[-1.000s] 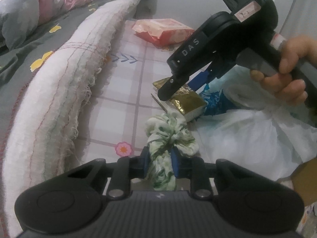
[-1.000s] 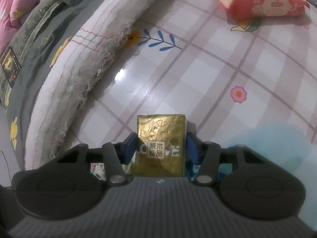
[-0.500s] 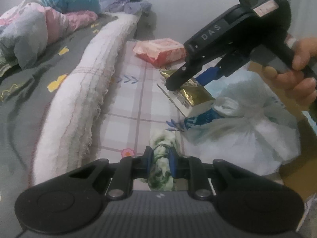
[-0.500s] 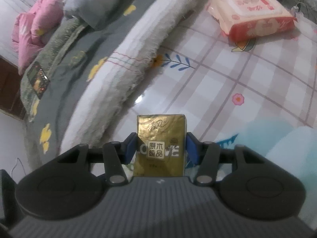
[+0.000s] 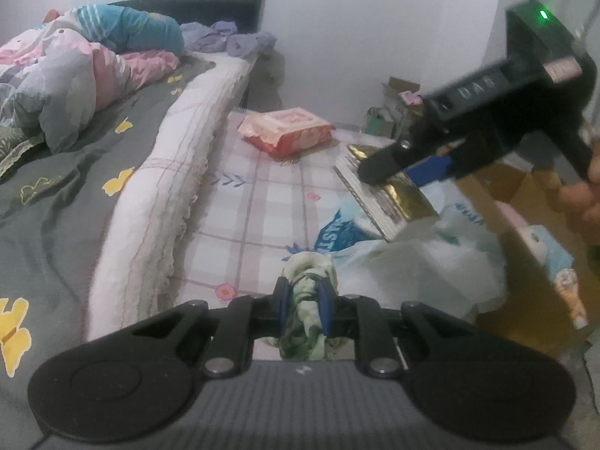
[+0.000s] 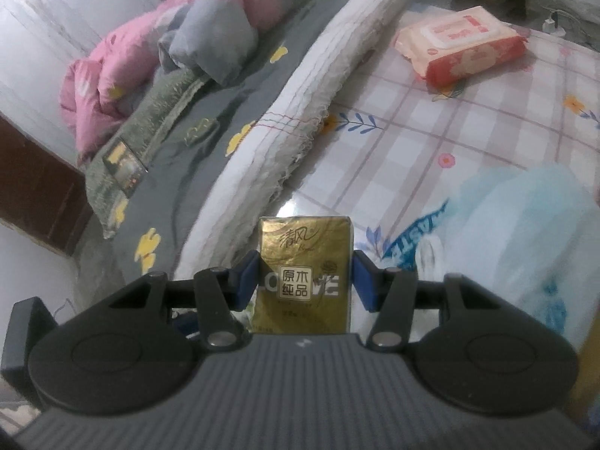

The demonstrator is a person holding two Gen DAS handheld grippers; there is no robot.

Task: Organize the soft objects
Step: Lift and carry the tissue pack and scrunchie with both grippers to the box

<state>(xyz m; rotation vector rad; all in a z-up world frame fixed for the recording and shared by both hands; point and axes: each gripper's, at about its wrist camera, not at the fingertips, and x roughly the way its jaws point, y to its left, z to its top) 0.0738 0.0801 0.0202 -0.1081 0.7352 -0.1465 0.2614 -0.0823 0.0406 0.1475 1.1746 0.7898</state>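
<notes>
Left gripper (image 5: 303,305) clamps the green scrunchie (image 5: 305,292); right gripper (image 6: 305,281) clamps the gold tissue pack (image 6: 304,266). Risk: the glossy pack slips if pressure eases.

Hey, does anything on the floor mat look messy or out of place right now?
The white plastic bag lies crumpled on the checked floor mat, and the bed's white blanket edge is frayed. Nothing looks spilled.

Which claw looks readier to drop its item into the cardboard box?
Probably the right claw: it holds the gold tissue pack high beside the cardboard box. The left claw, gripping the green scrunchie, sits lower and farther away.
</notes>
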